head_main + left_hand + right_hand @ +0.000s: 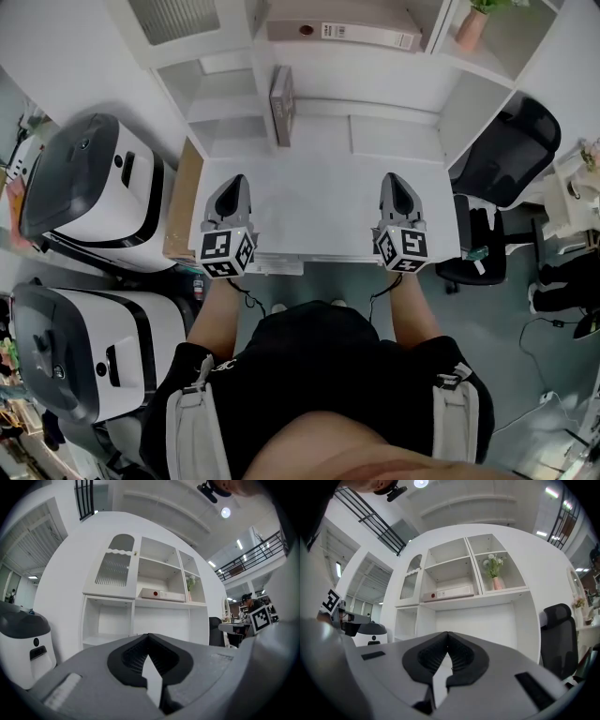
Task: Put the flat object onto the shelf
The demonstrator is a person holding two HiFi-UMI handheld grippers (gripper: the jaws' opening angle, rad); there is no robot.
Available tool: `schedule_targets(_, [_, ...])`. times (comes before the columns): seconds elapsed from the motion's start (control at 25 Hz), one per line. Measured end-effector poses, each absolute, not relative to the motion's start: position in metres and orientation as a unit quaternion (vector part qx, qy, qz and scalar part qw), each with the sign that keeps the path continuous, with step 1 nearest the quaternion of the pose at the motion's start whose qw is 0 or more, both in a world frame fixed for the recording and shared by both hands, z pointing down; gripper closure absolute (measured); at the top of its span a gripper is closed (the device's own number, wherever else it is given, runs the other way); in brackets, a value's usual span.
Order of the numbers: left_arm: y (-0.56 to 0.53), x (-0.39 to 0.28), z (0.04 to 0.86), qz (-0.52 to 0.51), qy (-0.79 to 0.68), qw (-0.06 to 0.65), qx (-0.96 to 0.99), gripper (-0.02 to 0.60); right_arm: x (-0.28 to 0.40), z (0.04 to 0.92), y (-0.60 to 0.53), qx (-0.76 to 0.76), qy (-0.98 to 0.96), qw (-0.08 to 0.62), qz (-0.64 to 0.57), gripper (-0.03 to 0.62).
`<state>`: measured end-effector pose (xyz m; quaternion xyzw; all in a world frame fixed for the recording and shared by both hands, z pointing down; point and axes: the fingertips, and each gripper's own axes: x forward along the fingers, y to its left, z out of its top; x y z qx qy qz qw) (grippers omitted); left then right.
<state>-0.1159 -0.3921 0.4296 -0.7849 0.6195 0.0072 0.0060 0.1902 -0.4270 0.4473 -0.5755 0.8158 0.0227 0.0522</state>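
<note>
The flat binder (342, 33) lies on its side on the middle shelf (487, 599) of the white unit, beside the compartment with a pink vase (498, 583). Well below it, the left gripper (234, 183) and right gripper (398, 180) rest over the white desk (319, 206), both with jaws closed on nothing.

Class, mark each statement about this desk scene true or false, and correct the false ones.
1. The left gripper and the right gripper both have their jaws shut on nothing. True.
2. The flat white box file with a red dot lies on a shelf of the white cabinet. True.
3. The pink vase with flowers stands on the white desk top between the grippers. False: it stands in the cabinet's upper right compartment.
4. The black office chair is left of the desk. False: it is at the right.
</note>
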Motion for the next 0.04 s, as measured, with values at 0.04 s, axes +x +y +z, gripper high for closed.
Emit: schedule_targets(0.04, [-0.3924, -0.1159, 0.4292, 0.008, 0.620, 0.006, -0.785, 0.565, 0.1911, 0.4471, -0.4273, -0.576, 0.815, 0.054, 0.021, 0.594])
